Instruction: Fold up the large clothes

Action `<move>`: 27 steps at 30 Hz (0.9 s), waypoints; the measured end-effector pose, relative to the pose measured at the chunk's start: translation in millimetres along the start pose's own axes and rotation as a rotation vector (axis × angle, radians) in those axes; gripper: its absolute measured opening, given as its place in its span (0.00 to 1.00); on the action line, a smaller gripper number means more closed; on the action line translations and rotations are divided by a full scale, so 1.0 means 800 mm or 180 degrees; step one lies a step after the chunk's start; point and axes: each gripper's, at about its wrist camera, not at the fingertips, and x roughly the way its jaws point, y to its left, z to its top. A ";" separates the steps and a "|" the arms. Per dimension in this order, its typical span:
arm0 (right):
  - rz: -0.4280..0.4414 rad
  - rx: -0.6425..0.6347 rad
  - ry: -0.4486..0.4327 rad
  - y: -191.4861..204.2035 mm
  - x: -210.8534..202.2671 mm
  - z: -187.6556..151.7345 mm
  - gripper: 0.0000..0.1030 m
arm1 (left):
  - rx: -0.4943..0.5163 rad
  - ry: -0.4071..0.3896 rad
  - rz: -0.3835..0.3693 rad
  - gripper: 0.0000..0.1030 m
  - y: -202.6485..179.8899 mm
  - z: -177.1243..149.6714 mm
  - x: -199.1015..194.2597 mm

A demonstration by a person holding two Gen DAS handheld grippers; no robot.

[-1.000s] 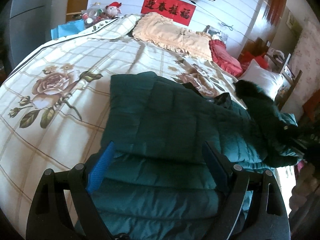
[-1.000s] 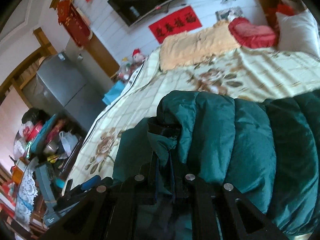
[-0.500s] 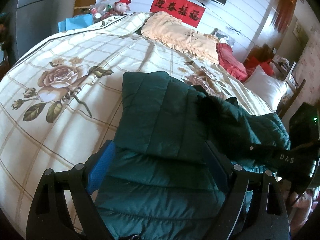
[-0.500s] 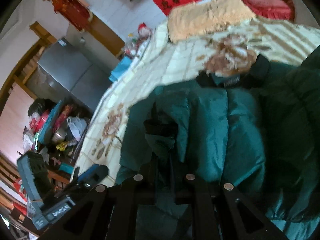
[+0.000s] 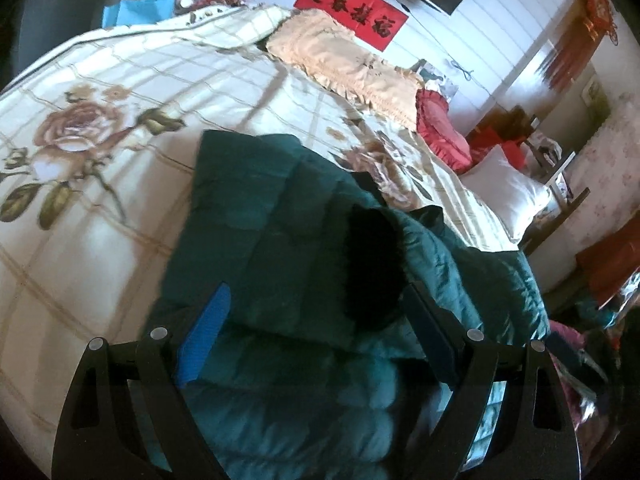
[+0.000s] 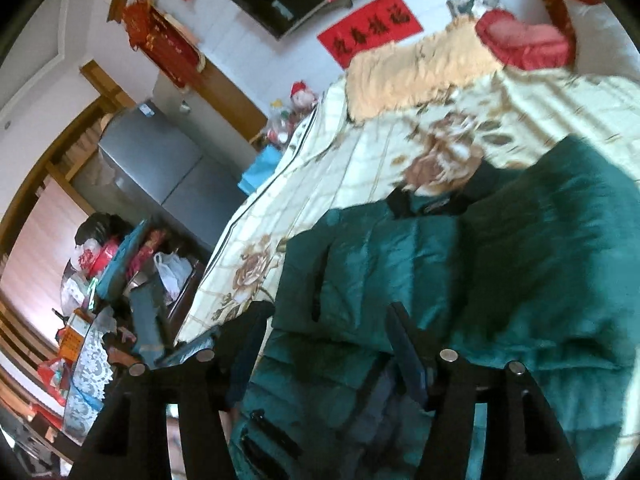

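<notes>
A dark green quilted puffer jacket (image 5: pixel 280 232) lies partly folded on the floral bedspread (image 5: pixel 100 160); it also shows in the right wrist view (image 6: pixel 520 260). Its black fur hood trim (image 5: pixel 372 264) lies on top of the folded layers. My left gripper (image 5: pixel 316 316) is open and empty, its fingers spread just above the jacket's near edge. My right gripper (image 6: pixel 328 320) is open and empty above the jacket's left part, near the bed's side edge.
A beige pillow (image 5: pixel 344 64), a red cushion (image 5: pixel 440 128) and a white pillow (image 5: pixel 504 196) lie at the head of the bed. A grey cabinet (image 6: pixel 160 168) and a cluttered table (image 6: pixel 104 288) stand left of the bed.
My right gripper, earlier shut on a fold of the jacket, has let go and opened. The jacket's right part and hood now lie folded over the middle. My left gripper stayed open.
</notes>
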 end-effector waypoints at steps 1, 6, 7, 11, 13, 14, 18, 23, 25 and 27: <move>-0.0031 0.0008 -0.0027 -0.004 -0.012 -0.002 0.58 | 0.0005 0.0043 0.0004 0.86 -0.006 0.002 0.009; -0.0176 0.0119 -0.0147 -0.027 -0.053 -0.010 0.59 | 0.0022 0.0302 0.0037 0.86 -0.034 -0.001 0.053; -0.0215 0.0139 -0.0177 -0.032 -0.061 -0.012 0.59 | 0.0030 0.0293 0.0062 0.86 -0.038 -0.004 0.058; -0.0377 0.0212 -0.0299 -0.052 -0.088 -0.015 0.59 | 0.0228 0.0270 -0.0031 0.67 -0.061 -0.011 0.064; -0.0426 0.0269 -0.0362 -0.062 -0.097 -0.015 0.59 | 0.0370 0.0323 -0.0015 0.39 -0.070 -0.010 0.068; -0.0474 0.0310 -0.0396 -0.068 -0.101 -0.015 0.59 | 0.0416 0.0333 -0.0002 0.29 -0.073 -0.009 0.068; -0.0625 0.0517 -0.0479 -0.094 -0.107 -0.013 0.59 | 0.0440 0.0150 -0.0109 0.16 -0.076 0.015 0.042; -0.0695 0.0659 -0.0525 -0.110 -0.096 -0.008 0.59 | 0.0528 -0.0249 -0.0028 0.12 -0.064 0.051 -0.009; -0.0708 0.0655 -0.0514 -0.111 -0.087 -0.006 0.59 | 0.0527 -0.0272 0.0028 0.12 -0.050 0.056 -0.014; -0.0721 0.0609 -0.0473 -0.107 -0.072 -0.003 0.59 | 0.0498 -0.0277 0.0123 0.12 -0.028 0.054 -0.013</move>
